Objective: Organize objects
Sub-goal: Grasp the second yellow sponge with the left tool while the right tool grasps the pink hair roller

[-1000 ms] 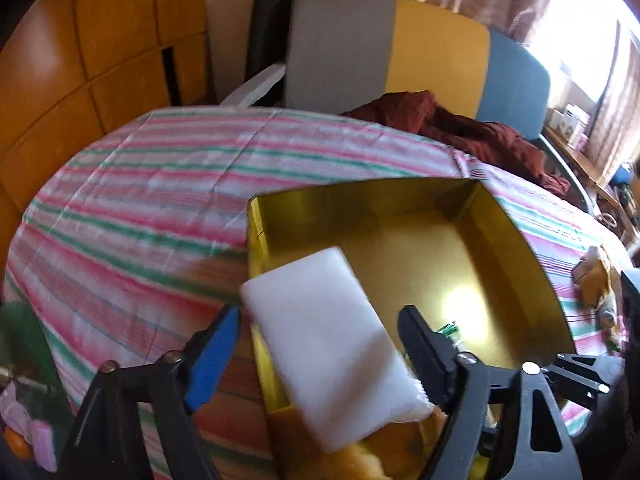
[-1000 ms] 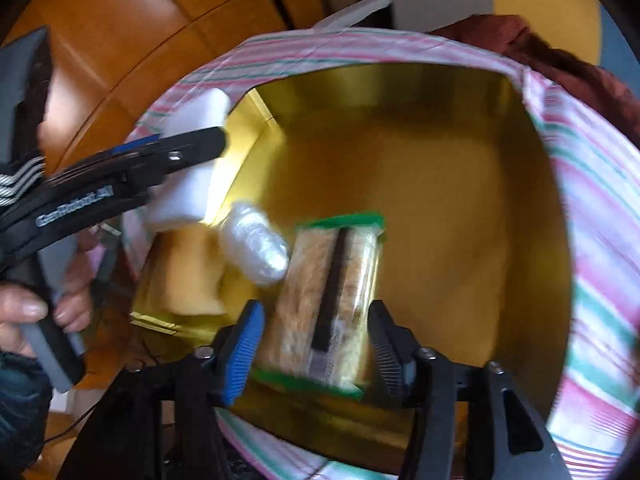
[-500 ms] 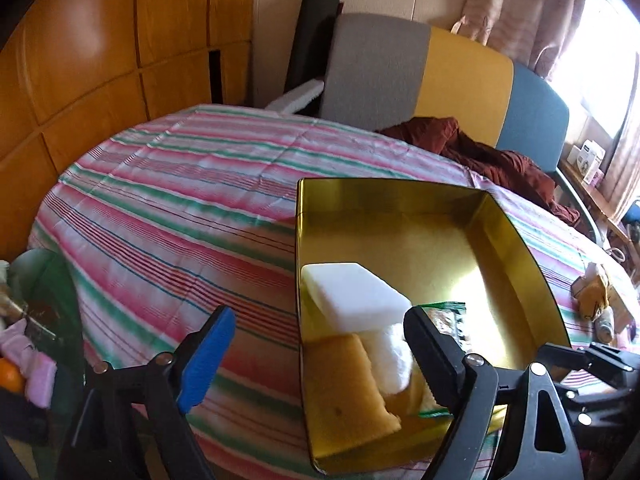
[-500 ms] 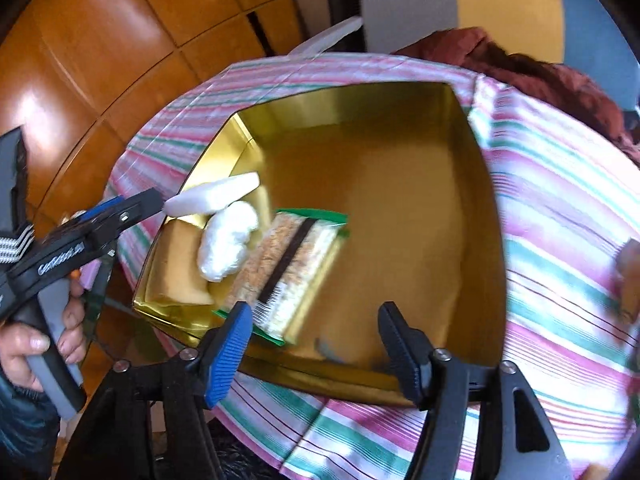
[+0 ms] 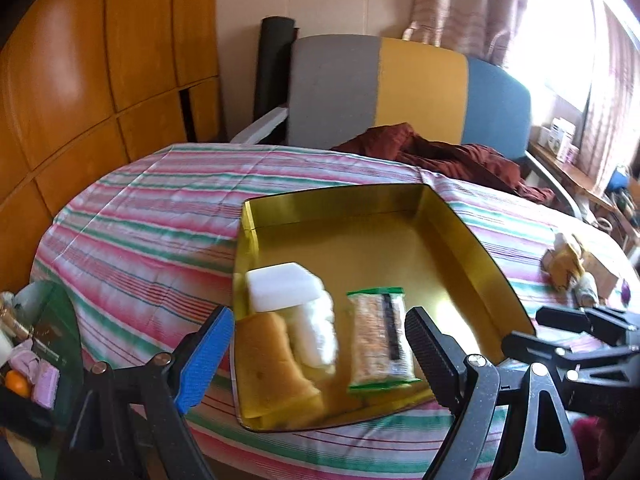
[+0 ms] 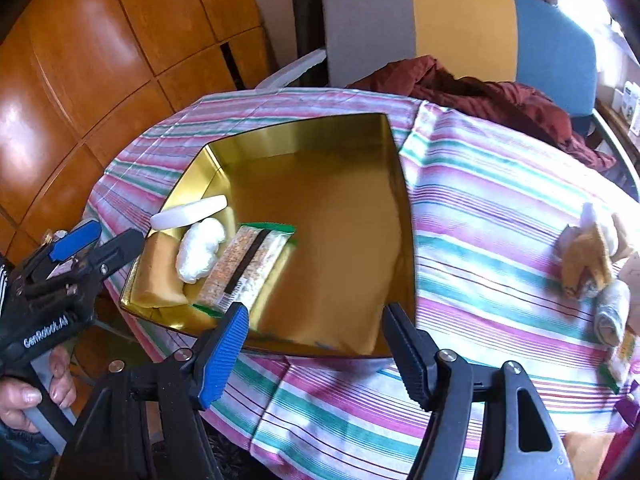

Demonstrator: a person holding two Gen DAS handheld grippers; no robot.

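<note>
The gold tin [image 5: 460,232] sits open on the striped cloth [image 5: 152,216], and four things lie packed into its near left corner: a white block [image 5: 280,290] leaning on the wall, a yellow sponge [image 5: 276,364] flat below it, a white wrapped bundle [image 5: 316,336] beside that, and a green-edged snack pack [image 5: 380,344] lengthwise next to the bundle. They touch one another in a row, which looks like a deliberate way of filling one side first, so that most of the floor is left free for more. The left gripper [image 5: 316,360] hangs just short of the tin's near edge with its jaws spread wide and nothing between them; the right gripper [image 6: 316,344] is likewise spread and empty over the near rim. Both look clear of the contents. Well apart on the cloth to the right lie more loose things, a tan soft toy [image 6: 588,256] and a pale roll [image 6: 612,312] among them, with another packet at the edge, too blurred to name. These are probably what comes next, and the right gripper is nearer to them.
</note>
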